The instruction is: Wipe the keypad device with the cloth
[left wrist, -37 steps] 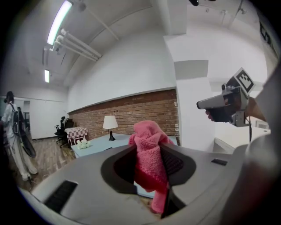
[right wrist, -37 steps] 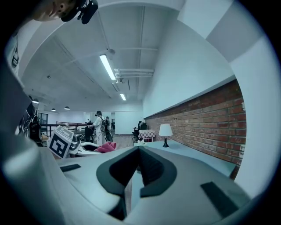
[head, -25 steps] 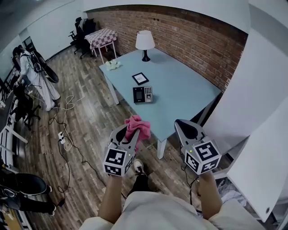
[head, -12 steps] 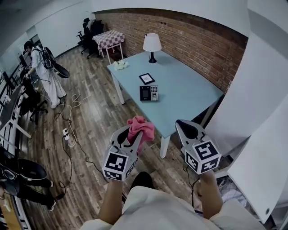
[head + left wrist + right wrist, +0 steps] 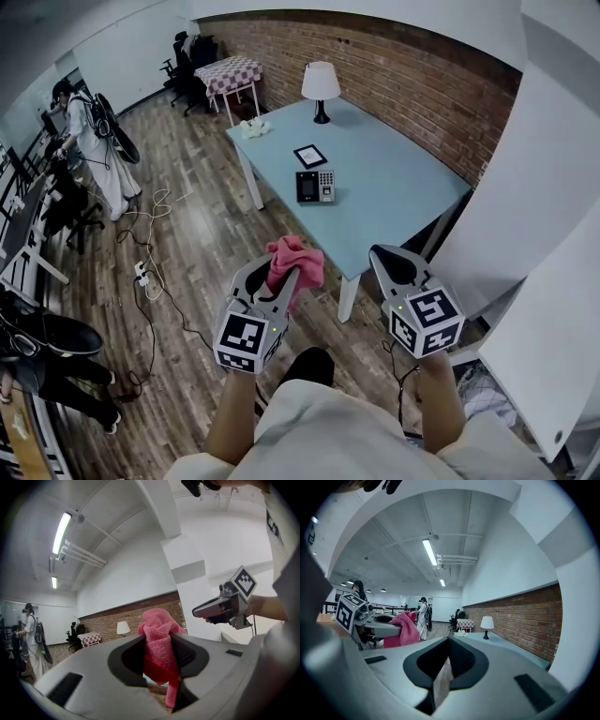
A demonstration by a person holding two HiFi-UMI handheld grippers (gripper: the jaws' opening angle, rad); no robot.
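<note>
The keypad device (image 5: pixel 316 186) lies flat on the light blue table (image 5: pixel 394 202), well ahead of both grippers. My left gripper (image 5: pixel 279 274) is held in the air short of the table's near corner, shut on a bunched pink cloth (image 5: pixel 296 262). In the left gripper view the cloth (image 5: pixel 158 623) sticks up between the jaws of the left gripper (image 5: pixel 159 641). My right gripper (image 5: pixel 382 255) hangs to the right of that corner, shut and holding nothing. The right gripper view looks along the right gripper (image 5: pixel 447 643) toward the table and also shows the cloth (image 5: pixel 406 628).
On the table stand a small picture frame (image 5: pixel 310 156), a white lamp (image 5: pixel 321 89) and a white object (image 5: pixel 253 129) at the far corner. Cables (image 5: pixel 148 274) trail over the wood floor. A person (image 5: pixel 92 141) stands at far left. A white pillar (image 5: pixel 544 187) stands at right.
The head view has shifted, so the table and keypad device sit slightly further right and up. Both grippers keep their places in the view, the cloth still held in the left one.
</note>
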